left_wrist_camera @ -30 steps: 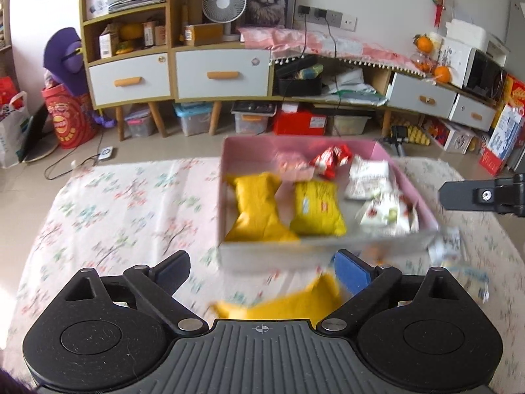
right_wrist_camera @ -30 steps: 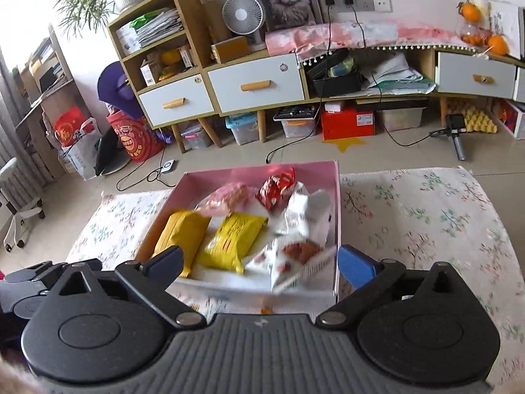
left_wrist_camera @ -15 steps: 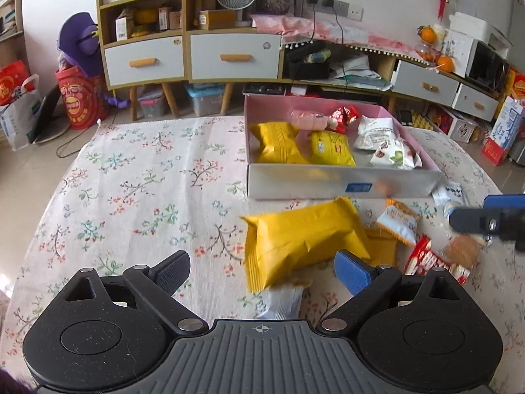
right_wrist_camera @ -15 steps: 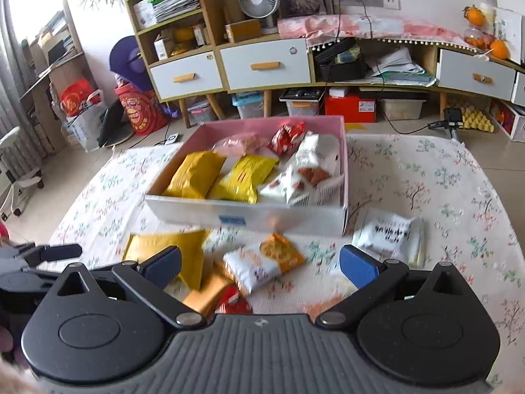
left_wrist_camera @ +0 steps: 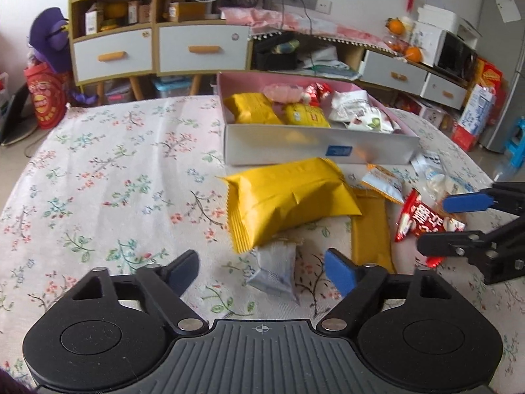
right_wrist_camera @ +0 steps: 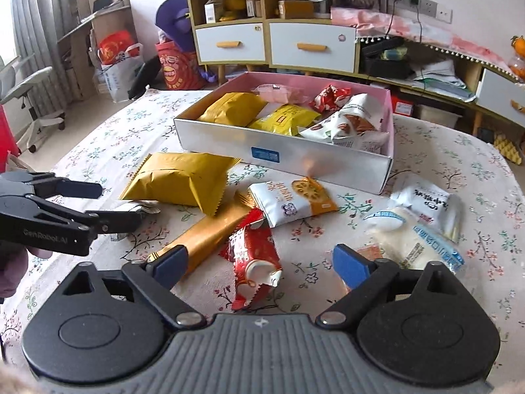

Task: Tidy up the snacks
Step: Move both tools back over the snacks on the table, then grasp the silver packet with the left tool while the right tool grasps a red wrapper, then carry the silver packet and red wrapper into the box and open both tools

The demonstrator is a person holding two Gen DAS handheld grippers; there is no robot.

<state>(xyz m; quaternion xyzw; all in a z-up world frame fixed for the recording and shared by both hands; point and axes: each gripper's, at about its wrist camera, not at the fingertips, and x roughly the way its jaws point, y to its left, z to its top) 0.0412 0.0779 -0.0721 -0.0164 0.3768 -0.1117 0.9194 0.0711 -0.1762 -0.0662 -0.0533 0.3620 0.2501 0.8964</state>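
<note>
A pink-lined box on the flowered table holds several snack packs. Loose packs lie in front of it: a big yellow pack, a flat gold pack, a red pack, a white-orange pack, white packs and a small silver pack. My left gripper is open and empty, its fingers either side of the silver pack. My right gripper is open and empty, with the red pack between its fingers.
The floral tablecloth covers the table. Behind the table stand a drawer cabinet, a low shelf with clutter, and an office chair at the left. Each gripper shows at the edge of the other's view.
Both grippers have pulled back from over the box and come down low toward the loose packs on the cloth. Both stayed open and empty.
</note>
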